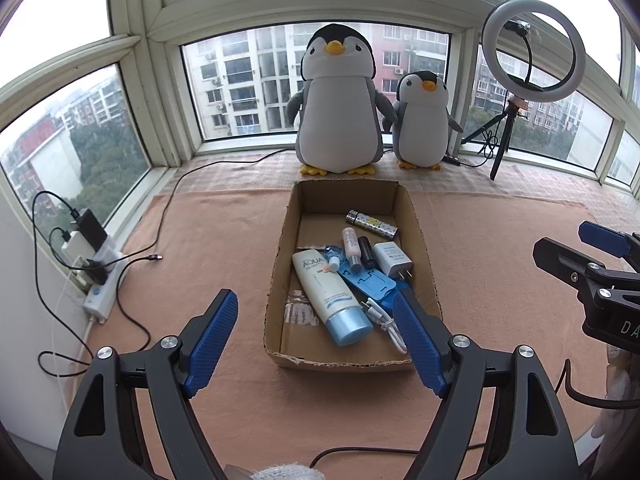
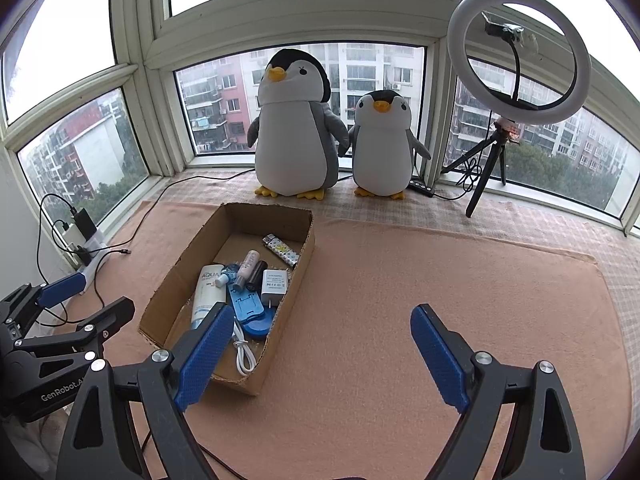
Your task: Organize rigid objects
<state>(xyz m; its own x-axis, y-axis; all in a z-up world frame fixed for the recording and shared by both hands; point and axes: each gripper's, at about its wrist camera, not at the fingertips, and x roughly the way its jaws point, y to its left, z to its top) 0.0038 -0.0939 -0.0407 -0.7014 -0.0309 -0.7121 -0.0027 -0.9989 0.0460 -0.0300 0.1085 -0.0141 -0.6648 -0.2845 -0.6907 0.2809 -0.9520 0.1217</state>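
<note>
Small items (image 1: 352, 276) inside open cardboard box (image 1: 276, 280)

Left gripper (image 1: 316, 320), black frame with blue ribbed finger pads, fills the lower part of its own view, jaws spread wide, nothing between them. Right gripper (image 2: 322, 334), same black-and-blue build, likewise wide apart and empty in the lower part of its view. Each shows at the other view's edge: right gripper at right edge, left gripper at lower left.
</note>
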